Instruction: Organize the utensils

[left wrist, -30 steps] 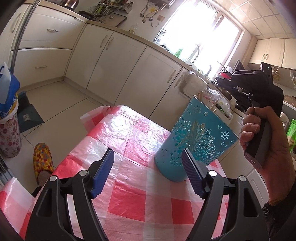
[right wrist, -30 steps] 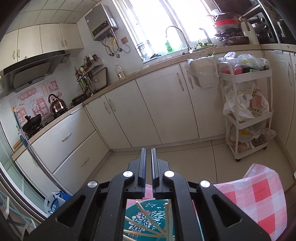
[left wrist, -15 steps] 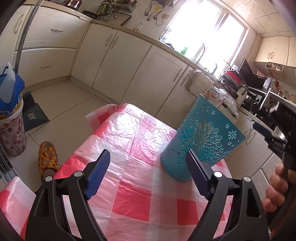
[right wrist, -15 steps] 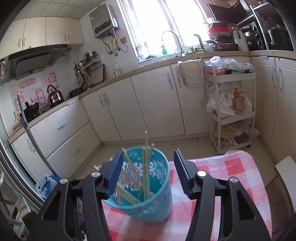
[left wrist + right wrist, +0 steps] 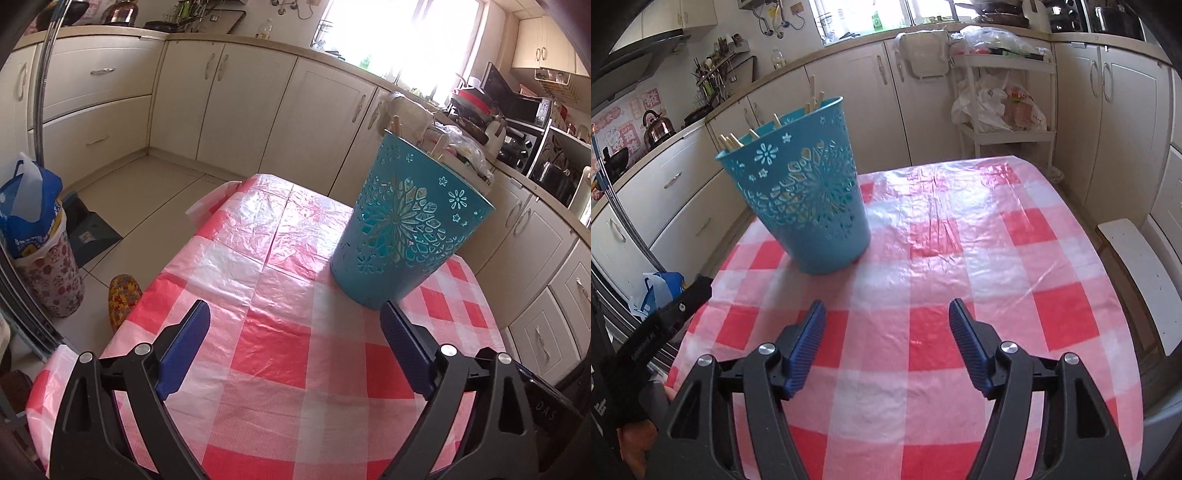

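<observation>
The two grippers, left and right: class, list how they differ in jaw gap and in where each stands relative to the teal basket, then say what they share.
Jaw gap: the left gripper stands wider apart than the right gripper.
Position: the teal basket rises just beyond the left gripper's right-hand finger; from the right gripper it stands farther off, ahead and to the left.
Shared: both are opening with nothing between their blue pads, and both hover over the red-checked tablecloth.
</observation>
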Tool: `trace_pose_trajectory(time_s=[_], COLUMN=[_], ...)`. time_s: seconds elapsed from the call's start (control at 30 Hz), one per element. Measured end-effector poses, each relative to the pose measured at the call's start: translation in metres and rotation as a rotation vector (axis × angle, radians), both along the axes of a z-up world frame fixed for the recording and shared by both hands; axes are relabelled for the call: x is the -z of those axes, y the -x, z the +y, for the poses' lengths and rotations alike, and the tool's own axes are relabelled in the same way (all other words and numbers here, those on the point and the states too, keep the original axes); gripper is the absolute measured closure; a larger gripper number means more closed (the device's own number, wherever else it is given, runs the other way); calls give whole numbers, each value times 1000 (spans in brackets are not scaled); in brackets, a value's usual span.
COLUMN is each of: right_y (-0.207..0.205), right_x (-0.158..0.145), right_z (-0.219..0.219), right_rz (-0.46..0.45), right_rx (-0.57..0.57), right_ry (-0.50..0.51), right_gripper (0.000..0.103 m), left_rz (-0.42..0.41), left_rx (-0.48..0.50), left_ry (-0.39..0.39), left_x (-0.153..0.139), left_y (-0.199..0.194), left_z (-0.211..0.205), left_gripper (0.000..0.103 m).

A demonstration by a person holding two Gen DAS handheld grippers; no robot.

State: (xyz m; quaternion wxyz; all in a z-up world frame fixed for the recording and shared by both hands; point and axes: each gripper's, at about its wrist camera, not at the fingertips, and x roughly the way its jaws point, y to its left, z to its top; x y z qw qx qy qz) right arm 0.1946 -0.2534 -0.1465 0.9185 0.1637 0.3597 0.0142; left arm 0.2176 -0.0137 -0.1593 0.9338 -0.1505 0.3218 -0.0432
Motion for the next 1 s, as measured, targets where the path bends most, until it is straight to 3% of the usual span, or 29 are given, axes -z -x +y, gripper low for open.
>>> trace_pose_trajectory(time_s=[0.3,0.57,0.77,1.0], right_y=[32,52,87,158], right_x=[0,-23,-57,-120], right_z=[-3,3,5,11], right_rz=[18,-17,-29,-75], right_rx=[13,9,15,15], right_ry=[-14,-17,-59,-59], right_gripper=[33,33,28,16], left_rz=[-28,-27,1,-20], left_rx=[44,49,61,54], left_ry=[-125,-155,-203,-220], left_x=[-29,-51,-82,-135], left_y=[31,50,79,151], left_z=[-17,-16,-14,-9], left_gripper=[9,8,8,8])
